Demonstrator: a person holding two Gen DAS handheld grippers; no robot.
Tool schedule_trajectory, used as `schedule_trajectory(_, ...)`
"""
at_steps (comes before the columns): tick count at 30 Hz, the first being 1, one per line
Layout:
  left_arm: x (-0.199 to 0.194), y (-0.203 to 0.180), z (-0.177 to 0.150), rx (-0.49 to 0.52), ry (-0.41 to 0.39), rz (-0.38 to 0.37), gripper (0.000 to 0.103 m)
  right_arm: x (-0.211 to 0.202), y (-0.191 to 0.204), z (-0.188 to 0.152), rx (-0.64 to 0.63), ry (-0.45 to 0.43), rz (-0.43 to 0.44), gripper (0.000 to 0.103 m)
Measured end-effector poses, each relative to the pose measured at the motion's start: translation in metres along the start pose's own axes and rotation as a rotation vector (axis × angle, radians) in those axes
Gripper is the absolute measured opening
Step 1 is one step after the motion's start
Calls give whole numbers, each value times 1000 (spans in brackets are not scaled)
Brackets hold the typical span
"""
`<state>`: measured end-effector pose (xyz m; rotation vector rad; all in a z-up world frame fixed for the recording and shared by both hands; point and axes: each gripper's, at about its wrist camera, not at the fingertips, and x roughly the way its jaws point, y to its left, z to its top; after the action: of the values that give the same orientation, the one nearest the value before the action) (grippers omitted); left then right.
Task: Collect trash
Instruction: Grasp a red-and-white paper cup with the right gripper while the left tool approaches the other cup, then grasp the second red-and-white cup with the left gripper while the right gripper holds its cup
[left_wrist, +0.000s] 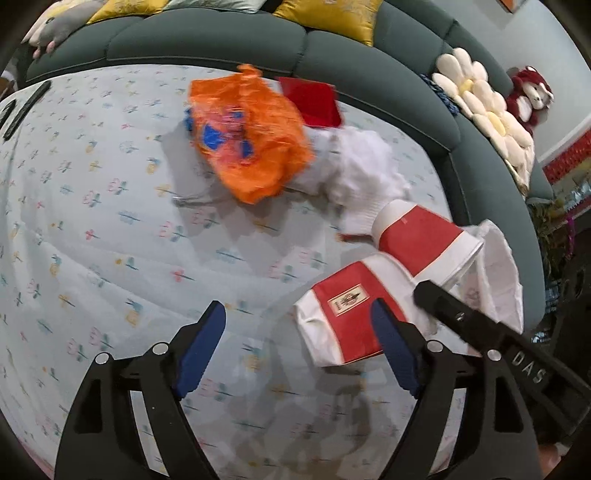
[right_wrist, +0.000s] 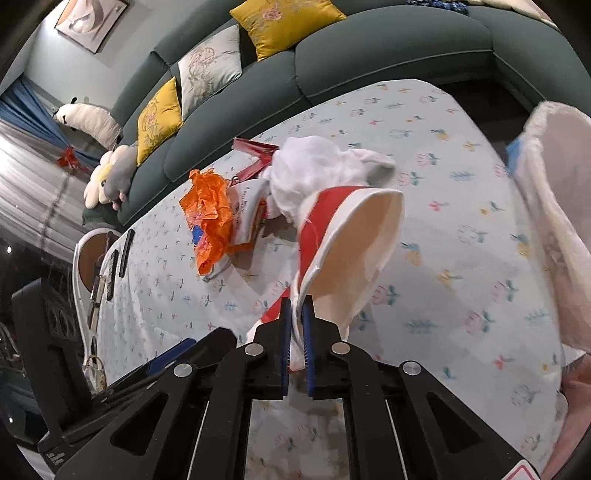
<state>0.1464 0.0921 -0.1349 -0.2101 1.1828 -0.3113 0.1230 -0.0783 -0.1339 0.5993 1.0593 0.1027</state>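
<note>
Right gripper (right_wrist: 296, 332) first: fingers pressed nearly together, pinching the rim of a red-and-white paper cup (right_wrist: 347, 236). The cup is squashed a bit, mouth open toward the cam, cream inside, lifted off the cloth afaict. From the left wrist cam the same cup (left_wrist: 424, 236) sits at about 3 o'clock with the right gripper's black arm reaching in from 4 o'clock.

Left gripper (left_wrist: 299, 350): fingers spread wide, nothing between the blue pads (left_wrist: 201, 350), just floral cloth under them. A second red-and-white paper cup (left_wrist: 343, 314), flattened, w/ a small label on the red band, lies just by the right-hand pad, partly behind it. Can't tell if they touch.

Going outward: white crumpled tissue wad (right_wrist: 314, 166) right behind the held cup at 12 o'clock in the right cam. At 10 o'clock from it is an orange plastic bag (right_wrist: 208, 218) with blue print, plus a red packet (right_wrist: 255, 147) further back near the table edge. In the left cam the orange bag (left_wrist: 251, 136) sits around 12 o'clock, the tissue at 1-2.

A white bag (right_wrist: 554, 229) w/ open mouth hangs at 3 o'clock in the right cam, blurry, can't tell what's holding it.

All of it is on a table with a light floral tablecloth (left_wrist: 92, 221). Dark green sofa (right_wrist: 369, 55) curves around the far side, yellow cushions (right_wrist: 284, 22) and plush toys on it. Couple of dark remotes (right_wrist: 125, 251) at the table's 9 o'clock edge.
</note>
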Motion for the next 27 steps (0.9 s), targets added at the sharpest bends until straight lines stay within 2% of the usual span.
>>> schedule_trajectory(4, 2, -18, -9, 49, 7, 8, 77, -12, -17, -10, 16, 29, 2, 8)
schedule_trajectory(5, 3, -21, -11, 52, 12, 6, 77, -13, -21, -12, 23, 34, 3, 13)
schedule_trajectory(7, 4, -23, -18, 56, 18, 17, 77, -16, -27, -15, 38, 24, -9, 15)
schedule_trajectory(13, 5, -26, -27, 60, 27, 55, 77, -13, -51, -14, 129, 23, 14, 16)
schedule_trajectory(17, 2, -30, -31, 58, 24, 65, 78, -16, -57, -12, 138, 6, 14, 5)
schedule_trajectory(22, -1, -48, -43, 52, 15, 100, 90, -32, -60, -13, 100, -23, -32, 4)
schedule_trajectory(27, 8, -75, -56, 54, 13, 154, 91, -55, -69, -16, 78, -58, -69, 4)
